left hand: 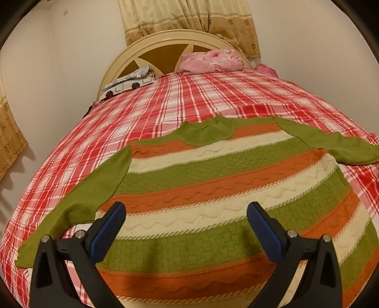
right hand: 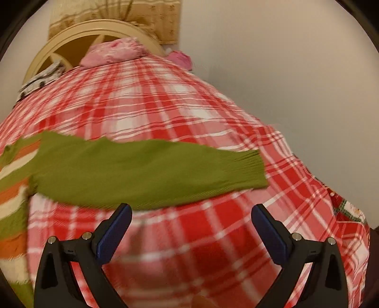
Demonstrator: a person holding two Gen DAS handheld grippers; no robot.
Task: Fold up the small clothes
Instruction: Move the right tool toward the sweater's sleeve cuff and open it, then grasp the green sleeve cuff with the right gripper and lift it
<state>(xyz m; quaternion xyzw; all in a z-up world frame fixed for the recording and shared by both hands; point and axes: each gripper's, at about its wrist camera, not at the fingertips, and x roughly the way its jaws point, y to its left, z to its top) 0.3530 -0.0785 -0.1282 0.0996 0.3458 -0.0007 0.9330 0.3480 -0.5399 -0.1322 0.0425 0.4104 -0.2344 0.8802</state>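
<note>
A knitted sweater (left hand: 213, 175) with green, orange and cream stripes lies flat on the red plaid bedspread (left hand: 189, 94), neck toward the headboard, both green sleeves spread outward. My left gripper (left hand: 186, 210) hovers open over the sweater's lower body, nothing between its blue pads. In the right wrist view the right green sleeve (right hand: 146, 170) stretches across the bedspread (right hand: 189, 237), cuff pointing right. My right gripper (right hand: 191, 213) is open just below that sleeve, above bare plaid cloth. The sweater's striped body (right hand: 14, 189) shows at the left edge. This view is motion-blurred.
A cream headboard (left hand: 165, 40) stands at the far end with a pink pillow (left hand: 210, 60) and a patterned grey-white cloth (left hand: 128, 81) beside it. Curtains (left hand: 189, 19) hang behind. A white wall (right hand: 284, 71) runs along the bed's right side.
</note>
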